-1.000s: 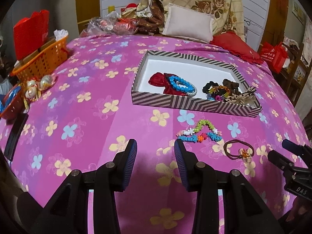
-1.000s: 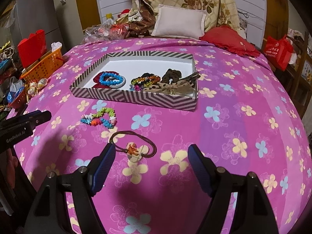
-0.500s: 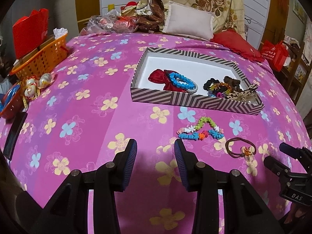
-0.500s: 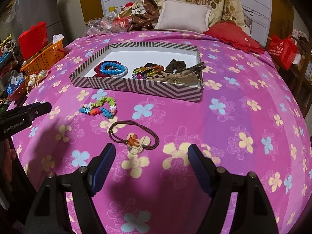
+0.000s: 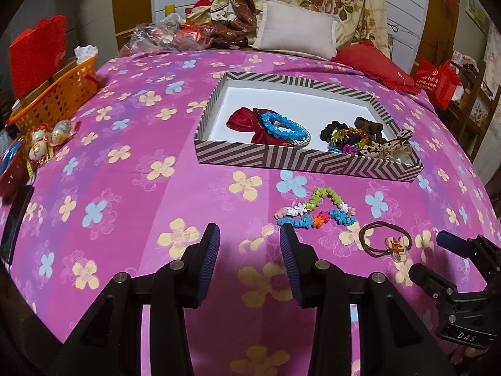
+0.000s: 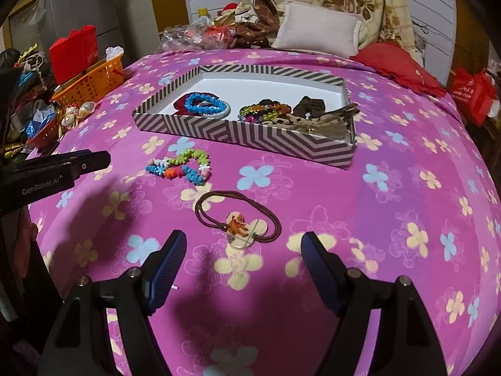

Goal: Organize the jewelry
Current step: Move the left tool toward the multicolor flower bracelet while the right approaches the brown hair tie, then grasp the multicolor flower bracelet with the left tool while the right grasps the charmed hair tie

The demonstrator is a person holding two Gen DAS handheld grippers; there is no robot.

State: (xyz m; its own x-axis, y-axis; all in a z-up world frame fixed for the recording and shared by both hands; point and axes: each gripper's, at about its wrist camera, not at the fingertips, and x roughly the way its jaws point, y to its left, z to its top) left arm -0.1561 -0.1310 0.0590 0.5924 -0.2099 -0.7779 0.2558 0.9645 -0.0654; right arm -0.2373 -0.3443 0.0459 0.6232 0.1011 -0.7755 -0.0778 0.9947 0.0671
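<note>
A striped box [image 5: 297,159] [image 6: 250,136] lies on the pink flowered bedspread and holds a blue bead bracelet [image 5: 283,127] [image 6: 203,104], dark scrunchies and a leopard-print bow [image 6: 322,119]. In front of it lie a colourful flower-bead bracelet [image 5: 316,211] [image 6: 180,167] and a brown hair tie with a charm [image 5: 386,241] [image 6: 239,219]. My left gripper [image 5: 250,241] is open and empty, just left of the flower-bead bracelet. My right gripper [image 6: 242,244] is open and empty, its fingers either side of the hair tie's charm, just short of it.
An orange basket [image 5: 53,100] and a red bag [image 5: 37,53] stand at the bed's left edge, with wrapped sweets [image 5: 47,139] beside them. Pillows [image 5: 297,33] and clutter lie at the head of the bed. A red bag [image 5: 438,81] sits at the right.
Both grippers have moved forward and lower toward the bedspread. The hair tie now lies close in front of the right gripper's open fingers. Nothing was picked up.
</note>
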